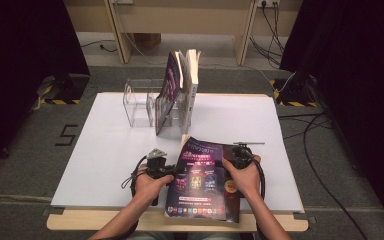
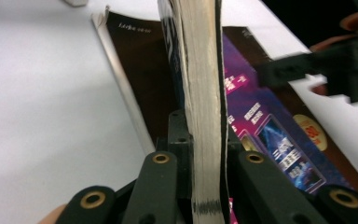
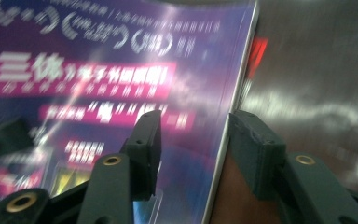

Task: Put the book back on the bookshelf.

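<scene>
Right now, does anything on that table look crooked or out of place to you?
Yes. The purple book near the front edge lies skewed and overhangs the white board. The left gripper is clamped on its page block, and its cover looks splayed open beneath. The books in the clear rack lean and fan apart instead of standing straight.

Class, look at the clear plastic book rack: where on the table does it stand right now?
In the high view, the clear plastic book rack stands at the far edge of the white table, left of centre, with upright books in its right end.
</scene>
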A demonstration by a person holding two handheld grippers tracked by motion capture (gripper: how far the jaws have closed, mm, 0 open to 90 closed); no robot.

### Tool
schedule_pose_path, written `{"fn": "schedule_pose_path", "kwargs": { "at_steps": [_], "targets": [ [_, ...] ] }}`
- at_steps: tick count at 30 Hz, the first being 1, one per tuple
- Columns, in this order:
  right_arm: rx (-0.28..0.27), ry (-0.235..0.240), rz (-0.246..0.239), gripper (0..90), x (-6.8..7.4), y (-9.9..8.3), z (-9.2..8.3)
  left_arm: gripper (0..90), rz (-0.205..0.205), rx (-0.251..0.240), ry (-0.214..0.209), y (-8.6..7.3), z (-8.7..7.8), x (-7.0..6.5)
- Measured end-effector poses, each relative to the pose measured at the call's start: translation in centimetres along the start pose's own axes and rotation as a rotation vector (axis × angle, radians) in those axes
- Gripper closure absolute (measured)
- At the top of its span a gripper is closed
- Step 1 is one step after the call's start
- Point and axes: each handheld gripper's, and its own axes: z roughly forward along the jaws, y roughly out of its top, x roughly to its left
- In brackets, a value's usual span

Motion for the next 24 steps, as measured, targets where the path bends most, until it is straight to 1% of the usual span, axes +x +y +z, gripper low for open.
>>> {"fn": "schedule_pose_path", "kwargs": {
  "at_steps": [3,4,5,6,7,8,9,10,11,13,15,17,19,20,21,23,24],
  "targets": [
    [0.002,-0.002,0.001,52.0,-0.4,1.3,0.5,81.7,-0.034,0.009,0.001,-0.1,0.0,0.5],
    [0.003,-0.005,0.001,52.0,-0.5,1.7,0.7,81.5,-0.054,0.016,0.007,-0.1,0.0,0.6],
    [0.010,-0.004,0.006,52.1,-0.6,2.1,0.9,80.2,-0.061,0.024,0.017,-0.1,0.0,0.7],
    [0.012,-0.004,0.016,52.1,-0.6,2.4,1.1,77.5,-0.058,0.030,0.031,-0.1,0.1,0.8],
    [0.014,-0.003,0.017,52.1,-0.6,2.7,1.2,73.2,-0.066,0.039,0.049,-0.1,0.2,0.9],
    [0.015,-0.006,0.019,52.1,-0.5,2.9,1.4,71.4,-0.083,0.044,0.052,-0.1,0.2,1.0],
    [0.014,-0.006,0.015,52.1,-0.5,3.2,1.5,71.2,-0.097,0.044,0.047,-0.2,0.3,1.2],
    [0.013,-0.004,0.016,52.0,-0.4,3.4,1.6,70.9,-0.099,0.041,0.050,-0.3,0.2,1.3],
    [0.007,-0.009,0.011,51.9,-0.3,3.6,1.8,70.7,-0.094,0.043,0.058,-0.3,0.2,1.2],
    [0.006,-0.019,0.007,51.7,-0.2,4.0,2.1,68.9,-0.099,0.051,0.070,-0.3,0.0,1.3],
    [0.011,-0.024,0.012,51.6,-0.3,4.3,2.4,63.8,-0.099,0.061,0.099,-0.2,0.0,1.3],
    [0.008,-0.022,0.009,51.3,-0.3,4.6,2.6,59.6,-0.110,0.063,0.114,-0.2,-0.1,1.5],
    [0.006,-0.029,0.008,51.4,-0.4,4.8,2.7,57.2,-0.118,0.062,0.123,-0.2,-0.3,1.7],
    [0.001,-0.032,0.005,51.3,-0.4,4.8,2.8,56.5,-0.115,0.063,0.128,-0.2,-0.4,1.7],
    [0.001,-0.025,0.015,51.2,-0.4,4.8,2.8,55.8,-0.110,0.064,0.133,-0.2,-0.6,1.7],
    [-0.002,-0.024,0.010,51.1,-0.4,5.0,3.0,56.3,-0.112,0.063,0.134,-0.3,-0.9,1.8],
    [-0.005,-0.024,0.006,51.3,-0.4,5.0,3.0,56.7,-0.105,0.057,0.126,-0.3,-1.0,2.0]
  ]
}}
